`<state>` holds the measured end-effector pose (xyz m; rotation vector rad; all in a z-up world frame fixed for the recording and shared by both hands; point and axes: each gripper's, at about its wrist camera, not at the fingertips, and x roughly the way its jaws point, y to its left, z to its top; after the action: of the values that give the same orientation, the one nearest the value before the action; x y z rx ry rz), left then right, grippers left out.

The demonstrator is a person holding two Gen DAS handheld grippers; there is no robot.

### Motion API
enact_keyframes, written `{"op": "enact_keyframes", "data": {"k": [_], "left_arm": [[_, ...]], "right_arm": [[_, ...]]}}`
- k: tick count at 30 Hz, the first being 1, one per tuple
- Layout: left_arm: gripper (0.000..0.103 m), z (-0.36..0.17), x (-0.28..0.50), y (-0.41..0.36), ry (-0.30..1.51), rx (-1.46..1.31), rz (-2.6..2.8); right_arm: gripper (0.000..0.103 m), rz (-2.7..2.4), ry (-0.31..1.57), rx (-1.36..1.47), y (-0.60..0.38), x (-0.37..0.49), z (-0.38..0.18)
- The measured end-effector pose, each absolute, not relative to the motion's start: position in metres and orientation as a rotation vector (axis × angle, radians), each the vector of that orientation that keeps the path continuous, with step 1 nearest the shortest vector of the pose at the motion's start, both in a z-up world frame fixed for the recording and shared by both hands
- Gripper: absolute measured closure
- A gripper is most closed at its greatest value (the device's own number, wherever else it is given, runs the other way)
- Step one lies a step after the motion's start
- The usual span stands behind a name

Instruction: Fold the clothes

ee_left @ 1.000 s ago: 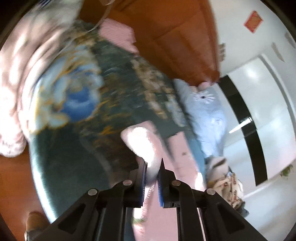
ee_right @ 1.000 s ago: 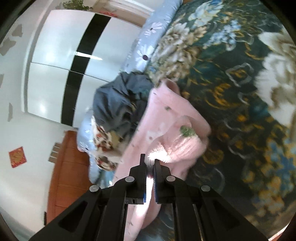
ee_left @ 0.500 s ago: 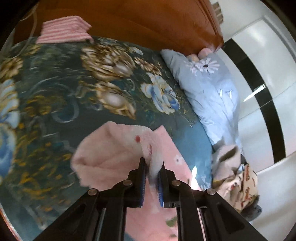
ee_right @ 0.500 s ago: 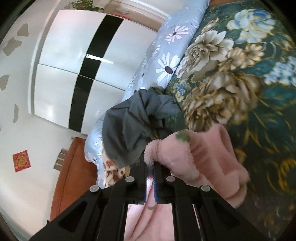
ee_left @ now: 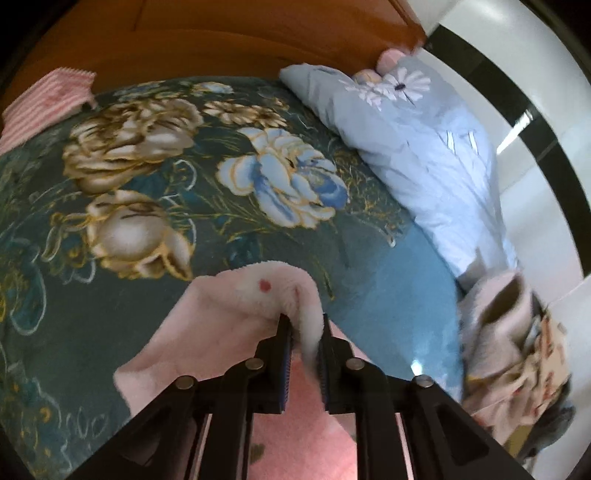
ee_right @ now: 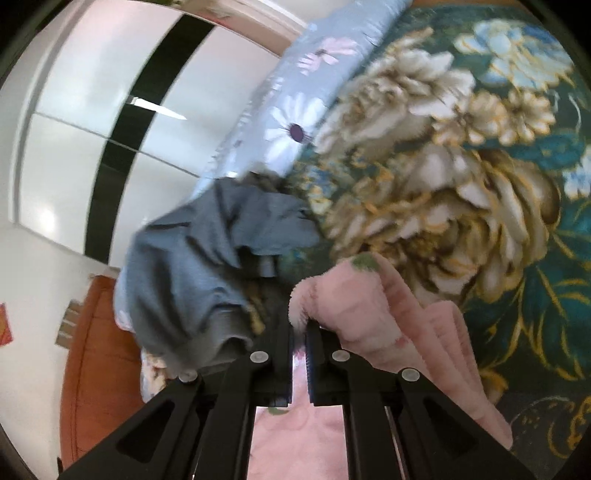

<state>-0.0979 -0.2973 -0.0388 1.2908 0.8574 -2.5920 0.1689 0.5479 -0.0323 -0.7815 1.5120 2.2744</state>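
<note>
A bed fills both views, covered by a dark teal blanket [ee_left: 155, 206] printed with big cream, gold and blue flowers. A wooden headboard [ee_left: 221, 33] runs along its far side, and a white wardrobe with black stripes [ee_right: 85, 122] stands beyond the bed.

A pale blue quilt with daisy prints [ee_left: 417, 147] lies bunched along the bed's edge. A folded pink striped cloth [ee_left: 44, 99] sits at the blanket's corner near the headboard. A rumpled grey garment [ee_right: 195, 266] lies in a heap beside the quilt, with a cream patterned cloth [ee_left: 517, 350] in the same pile.

The fluffy pink garment [ee_left: 229, 325] is spread over the blanket just in front of both tools, its edges lifted. The left gripper [ee_left: 303, 334] has its jaws closed to a narrow gap on a raised fold of this garment, the fleece squeezed between the blue pads. A red dot marks the fabric just above the pinch.

The right gripper [ee_right: 300, 332] is likewise clamped nearly closed on another edge of the pink garment, which curls up over the jaw tips and drapes off to the right in soft ridges. A green patch shows on the fabric at the top of that fold. The right view is somewhat blurred.
</note>
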Motion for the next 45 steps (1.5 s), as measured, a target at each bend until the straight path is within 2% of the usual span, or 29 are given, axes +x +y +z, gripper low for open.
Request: {"op": "enact_keyframes", "data": {"k": [1,3,6,8,9,10,13,15,19,22,26,30,34,36,37,38,39,41,42,43,45], "left_arm": [[0.079,-0.042,-0.097,-0.297,0.864,1.297,-2.608],[0.055,-0.043,-0.091,-0.299,0.895,1.288,-2.645],[0.048,-0.036,-0.071,-0.312,0.981,1.207,-2.710],[0.042,-0.029,-0.049,-0.326,1.022,1.119,-2.725],[0.040,-0.029,-0.038,-0.331,1.024,1.089,-2.708],[0.039,-0.030,-0.028,-0.337,1.024,1.063,-2.689],[0.038,-0.041,0.001,-0.350,1.018,1.039,-2.603],[0.038,-0.054,0.011,-0.352,1.036,1.085,-2.554],[0.038,-0.088,0.023,-0.343,1.145,1.213,-2.506],[0.038,-0.089,0.026,-0.336,1.139,1.166,-2.538],[0.038,-0.093,0.014,-0.330,1.261,1.173,-2.543],[0.038,-0.094,0.006,-0.323,1.198,1.119,-2.536],[0.040,-0.096,0.008,-0.326,1.240,1.095,-2.500],[0.054,-0.096,0.006,-0.328,1.243,1.116,-2.443],[0.057,-0.096,0.005,-0.328,1.242,1.127,-2.412],[0.064,-0.097,0.004,-0.330,1.264,1.139,-2.389],[0.076,-0.099,0.003,-0.331,1.292,1.151,-2.367],[0.087,-0.094,0.005,-0.333,1.328,1.151,-2.359],[0.091,-0.085,0.008,-0.333,1.329,1.134,-2.383],[0.092,-0.076,0.011,-0.333,1.329,1.115,-2.408],[0.094,-0.058,0.018,-0.334,1.330,1.078,-2.457]], "right_arm": [[0.097,2.257,1.511,-0.794,0.549,0.166,-0.039],[0.097,2.245,1.480,-0.822,0.548,0.162,-0.047],[0.096,2.266,1.408,-0.847,0.542,0.157,-0.047],[0.089,2.285,1.359,-0.862,0.539,0.154,-0.045],[0.080,2.299,1.356,-0.852,0.537,0.154,-0.043],[0.068,2.313,1.353,-0.842,0.535,0.154,-0.041],[0.049,2.346,1.349,-0.816,0.527,0.156,-0.034],[0.041,2.368,1.320,-0.801,0.520,0.161,-0.027],[0.041,2.416,1.302,-0.755,0.507,0.187,-0.013],[0.041,2.432,1.358,-0.778,0.500,0.222,-0.015],[0.041,2.372,1.444,-0.879,0.487,0.277,-0.037],[0.041,2.242,1.524,-0.963,0.486,0.296,-0.075],[0.041,2.232,1.616,-0.835,0.496,0.292,-0.090],[0.041,2.230,1.618,-0.789,0.497,0.282,-0.092],[0.040,2.228,1.613,-0.774,0.496,0.278,-0.092],[0.039,2.225,1.608,-0.760,0.496,0.273,-0.092],[0.038,2.224,1.596,-0.740,0.495,0.270,-0.091],[0.042,2.205,1.584,-0.720,0.496,0.262,-0.090],[0.055,2.191,1.587,-0.725,0.497,0.257,-0.091],[0.072,2.181,1.598,-0.738,0.497,0.252,-0.090],[0.080,2.188,1.595,-0.754,0.498,0.244,-0.081]]}}
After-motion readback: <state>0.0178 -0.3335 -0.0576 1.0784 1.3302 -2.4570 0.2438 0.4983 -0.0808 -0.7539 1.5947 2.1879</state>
